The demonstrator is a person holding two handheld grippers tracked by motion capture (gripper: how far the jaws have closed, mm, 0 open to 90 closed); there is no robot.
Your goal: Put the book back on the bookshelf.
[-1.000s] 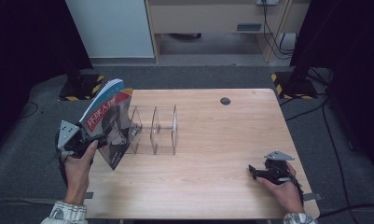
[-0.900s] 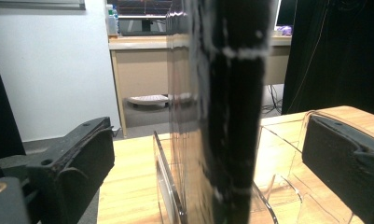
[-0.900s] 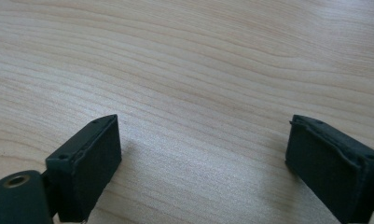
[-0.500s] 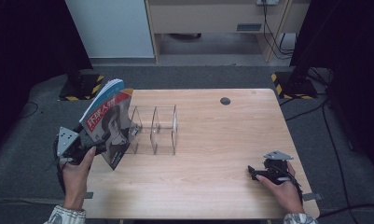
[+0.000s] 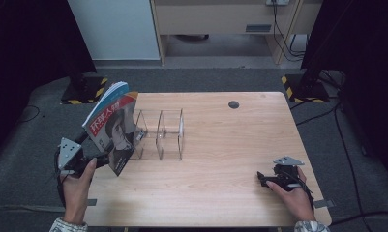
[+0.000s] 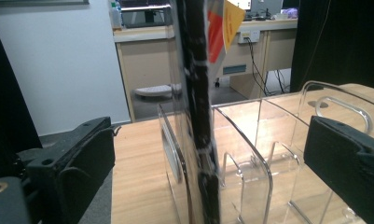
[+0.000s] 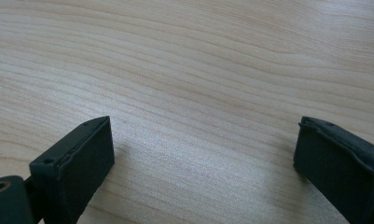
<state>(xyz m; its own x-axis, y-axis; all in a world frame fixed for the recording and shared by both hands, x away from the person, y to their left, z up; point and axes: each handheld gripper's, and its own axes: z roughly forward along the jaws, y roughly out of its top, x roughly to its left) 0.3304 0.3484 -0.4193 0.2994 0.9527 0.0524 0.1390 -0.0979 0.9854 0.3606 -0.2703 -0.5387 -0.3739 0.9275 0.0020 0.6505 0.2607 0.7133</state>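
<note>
High view: wooden table (image 5: 220, 145) on grey carpet (image 5: 191, 77).

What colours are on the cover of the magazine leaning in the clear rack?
The magazine has a red-and-white title band above a black-and-white portrait; the high view shows it best.

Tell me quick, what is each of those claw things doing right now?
Left gripper: open, jaws wide on either side of the book, not gripping it.
Right gripper: open, holding nothing, over the table.
</note>
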